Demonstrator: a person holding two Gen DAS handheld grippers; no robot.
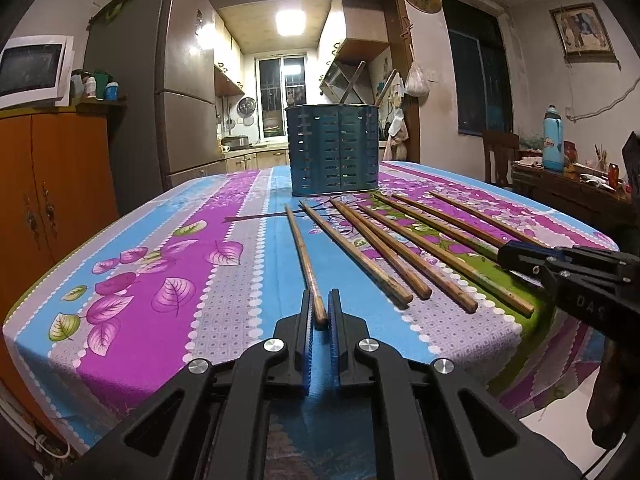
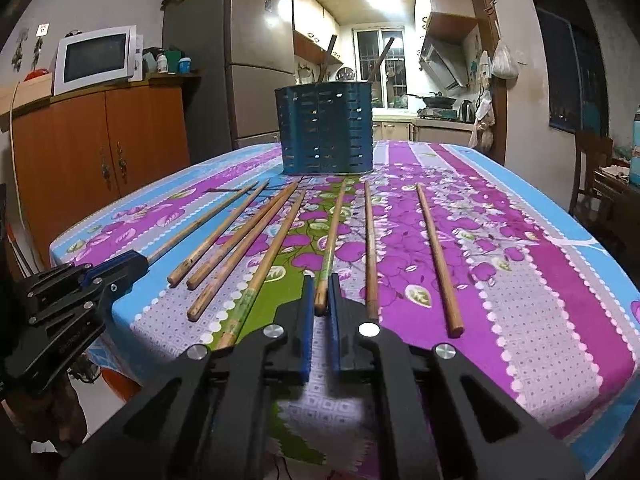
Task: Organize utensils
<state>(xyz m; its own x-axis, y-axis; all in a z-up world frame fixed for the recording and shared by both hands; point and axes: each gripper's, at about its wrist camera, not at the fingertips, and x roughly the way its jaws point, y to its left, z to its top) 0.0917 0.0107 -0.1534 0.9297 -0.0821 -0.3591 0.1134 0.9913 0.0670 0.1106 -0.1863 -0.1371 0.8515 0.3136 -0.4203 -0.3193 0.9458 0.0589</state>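
Observation:
Several wooden chopsticks lie fanned out on a floral tablecloth [image 1: 168, 272], tips toward a blue slotted utensil holder [image 1: 334, 152] [image 2: 326, 132] at the far side. Two handles stick out of the holder. My left gripper [image 1: 320, 300] is shut on the near end of the leftmost chopstick [image 1: 304, 256], which rests on the cloth. The right wrist view shows this left gripper [image 2: 138, 258] at the table's left edge. My right gripper [image 2: 320, 284] is shut on the near end of a middle chopstick [image 2: 330, 236], also lying flat. This right gripper [image 1: 504, 254] appears at the right of the left wrist view.
Two loose chopsticks [image 2: 436, 260] lie right of the right gripper, several between the two grippers. The table's near edge runs just under both grippers. An orange cabinet [image 1: 60, 184] with a microwave [image 2: 96, 58] and a fridge stand left; a chair and cluttered side table [image 1: 568, 184] stand right.

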